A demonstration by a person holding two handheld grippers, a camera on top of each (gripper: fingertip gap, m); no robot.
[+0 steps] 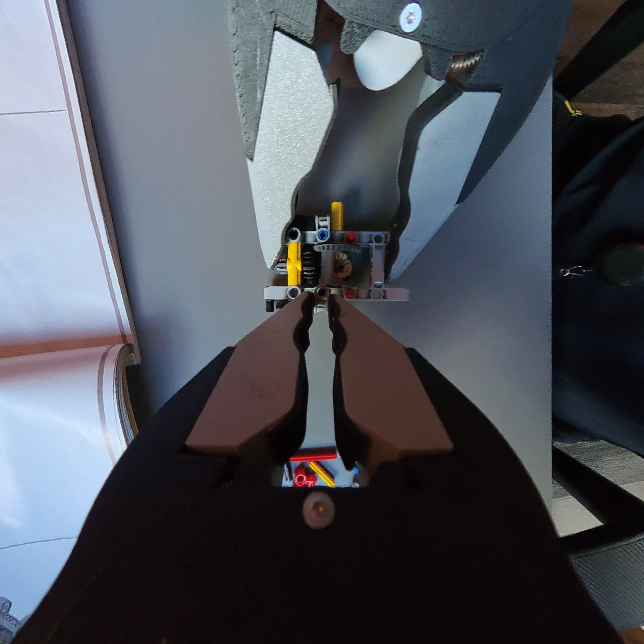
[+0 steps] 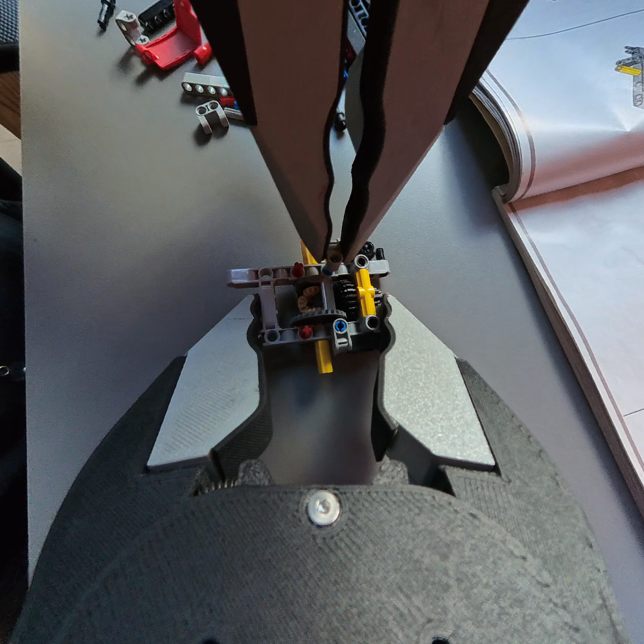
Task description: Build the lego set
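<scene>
A small gear assembly (image 1: 378, 258) of grey beams, black and tan gears and yellow axles rests on the grey table (image 2: 104, 244). It also shows in the right wrist view (image 2: 268, 303). My left gripper (image 1: 321, 296), with brown fingers, is shut on a small tan pin (image 1: 321, 291) at the assembly's near beam. The right wrist view shows that gripper (image 2: 334, 256) from the far side, pinching the pin (image 2: 335, 258), whose lower end is blue. My right gripper (image 2: 320, 305), with grey fingers, straddles the assembly. Its pads touch both sides of the assembly, as the left wrist view (image 1: 332, 261) confirms.
An open instruction booklet (image 2: 575, 209) lies along the table's edge (image 1: 52, 244). Loose parts lie behind the left gripper: a red piece (image 2: 170, 45), a grey beam (image 2: 205, 87) and a grey connector (image 2: 212, 116). A dark chair (image 1: 592, 244) stands off the table's other side. The tips of both grippers are at nearly the same place.
</scene>
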